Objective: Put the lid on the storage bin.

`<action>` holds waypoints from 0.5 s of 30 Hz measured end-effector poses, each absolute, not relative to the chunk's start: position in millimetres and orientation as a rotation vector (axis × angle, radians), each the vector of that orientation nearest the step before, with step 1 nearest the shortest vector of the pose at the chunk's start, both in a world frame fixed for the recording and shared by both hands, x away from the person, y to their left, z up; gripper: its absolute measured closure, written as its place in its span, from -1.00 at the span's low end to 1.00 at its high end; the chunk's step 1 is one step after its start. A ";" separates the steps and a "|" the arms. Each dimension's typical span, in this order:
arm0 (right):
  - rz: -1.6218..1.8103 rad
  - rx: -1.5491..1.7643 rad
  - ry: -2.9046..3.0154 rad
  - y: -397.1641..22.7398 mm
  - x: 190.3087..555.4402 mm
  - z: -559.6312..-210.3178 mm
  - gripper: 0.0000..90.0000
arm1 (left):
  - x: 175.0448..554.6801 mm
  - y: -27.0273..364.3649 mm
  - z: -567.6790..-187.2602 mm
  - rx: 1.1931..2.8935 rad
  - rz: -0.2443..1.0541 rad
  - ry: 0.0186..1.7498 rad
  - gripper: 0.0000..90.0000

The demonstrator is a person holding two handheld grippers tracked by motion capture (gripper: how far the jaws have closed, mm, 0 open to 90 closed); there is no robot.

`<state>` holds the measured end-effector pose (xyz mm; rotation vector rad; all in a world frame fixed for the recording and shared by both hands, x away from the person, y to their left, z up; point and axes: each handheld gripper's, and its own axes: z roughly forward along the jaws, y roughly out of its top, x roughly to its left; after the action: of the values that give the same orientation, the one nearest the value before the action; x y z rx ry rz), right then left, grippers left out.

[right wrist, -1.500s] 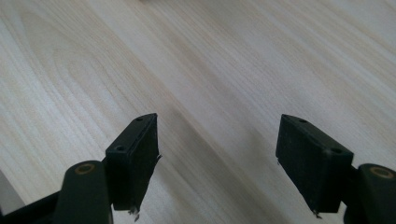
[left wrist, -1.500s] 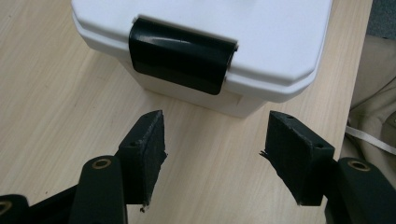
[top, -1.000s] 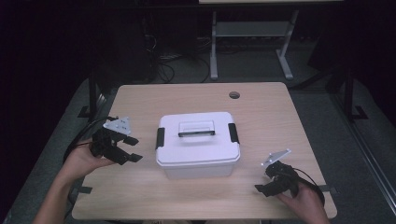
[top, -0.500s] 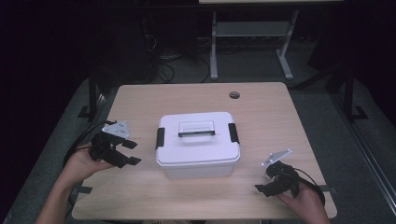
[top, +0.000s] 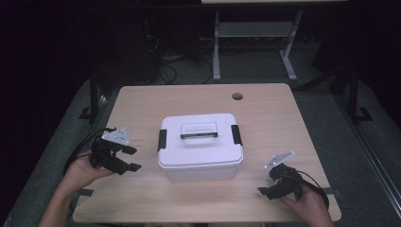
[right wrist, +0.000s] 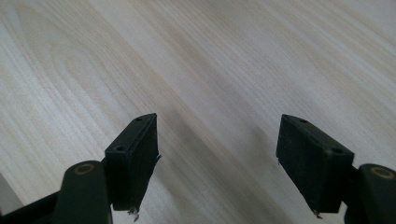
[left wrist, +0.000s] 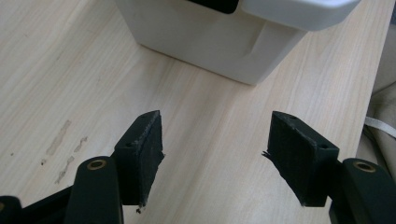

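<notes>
Both spread wide, nothing pinched: left gripper (top: pixel 134 158) just opened further beside lidded white plastic box (top: pixel 200 152), right gripper (top: pixel 268 184) over pale wooden table (top: pixel 265 113).

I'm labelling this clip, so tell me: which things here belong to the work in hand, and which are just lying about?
In the work:
- white plastic lidded box with black side latches and a top handle, mid-table
- left tool, open, beside the box
- right tool, open, over bare wood

Lying about:
- light wooden table with its round cable hole
- grey metal frame on the floor behind
</notes>
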<state>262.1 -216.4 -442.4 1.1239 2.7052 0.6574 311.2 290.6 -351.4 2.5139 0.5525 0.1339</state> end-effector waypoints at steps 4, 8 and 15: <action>0.657 1.124 2.706 -216.3 262.1 -442.4 -0.36 | 309.7 292.9 -355.5 2.511 0.138 0.562 -0.24; 0.657 1.121 2.707 -216.4 262.4 -442.9 -0.36 | 308.0 295.1 -360.3 2.518 0.145 0.572 -0.24; 0.656 1.126 2.712 -215.0 262.4 -443.1 -0.36 | 305.4 299.6 -366.7 2.524 0.149 0.590 -0.24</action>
<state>262.4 -215.0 -443.1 1.1260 2.7116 0.6560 305.4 299.6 -366.7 2.5236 0.5897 0.1494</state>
